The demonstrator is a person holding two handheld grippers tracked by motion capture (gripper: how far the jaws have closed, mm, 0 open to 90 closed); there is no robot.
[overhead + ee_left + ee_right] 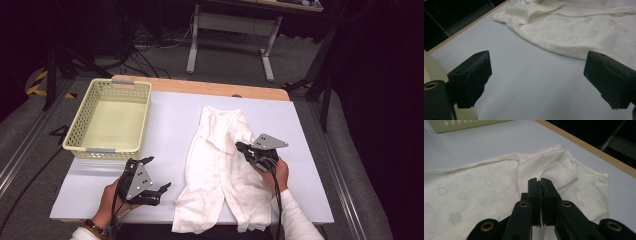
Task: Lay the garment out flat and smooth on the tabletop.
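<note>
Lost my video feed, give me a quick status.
Left gripper open, on bare table beside the garment. Right gripper shut, over white garment; a pinch on the fabric can't be told. Basket stands apart, nothing in the way.

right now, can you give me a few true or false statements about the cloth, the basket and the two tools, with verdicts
1. The white garment lies spread on the table. True.
2. The left tool is shut on the garment. False: its jaws stand wide apart over bare table, beside the garment's edge.
3. The right tool has its jaws closed together above the garment. True; whether any fabric is pinched between them cannot be told.
4. The basket holds a folded cloth. False: nothing lies inside it.
5. The basket sits at the table's far left corner, apart from the garment. True.
6. The garment is dark blue. False: it is white with a faint cloud-like pattern.
</note>
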